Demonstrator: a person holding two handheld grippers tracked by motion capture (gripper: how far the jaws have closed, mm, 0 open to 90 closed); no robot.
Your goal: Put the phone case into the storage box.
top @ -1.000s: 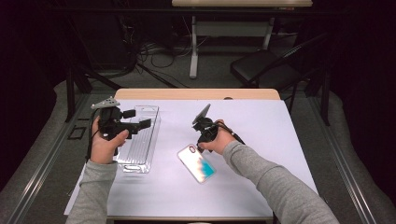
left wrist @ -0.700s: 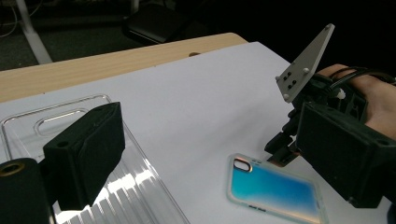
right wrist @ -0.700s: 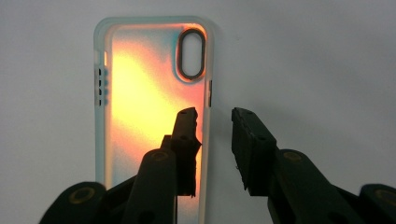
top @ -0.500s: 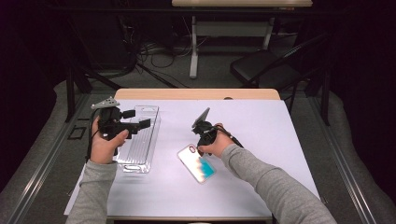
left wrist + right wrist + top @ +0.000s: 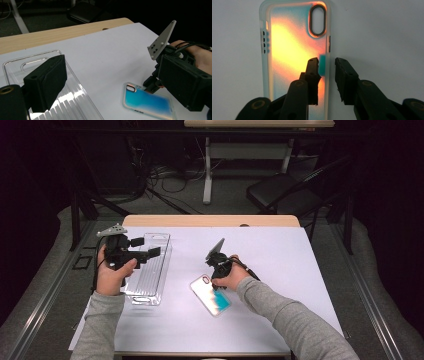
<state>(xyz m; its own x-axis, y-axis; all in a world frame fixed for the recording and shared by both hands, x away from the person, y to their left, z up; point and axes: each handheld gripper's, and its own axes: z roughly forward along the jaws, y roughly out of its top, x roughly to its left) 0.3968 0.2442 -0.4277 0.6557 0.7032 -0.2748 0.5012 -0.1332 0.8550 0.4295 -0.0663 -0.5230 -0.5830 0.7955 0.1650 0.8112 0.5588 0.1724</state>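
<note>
- The right hand-held gripper (image 5: 214, 281) has dipped a little lower onto the colorful phone case (image 5: 211, 294) than a moment ago.
- Its jaws are a narrow way apart, one on each side of the case's edge, not squeezing yet.
- The case lies flat in the same spot on the counter (image 5: 280, 270).
- The left hand-held gripper (image 5: 147, 247) stays wide open above the clear case (image 5: 150, 275).

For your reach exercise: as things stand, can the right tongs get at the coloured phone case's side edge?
Probably yes. The right tongs stand open astride the phone case edge, one jaw over the case, one outside, nothing between.
</note>
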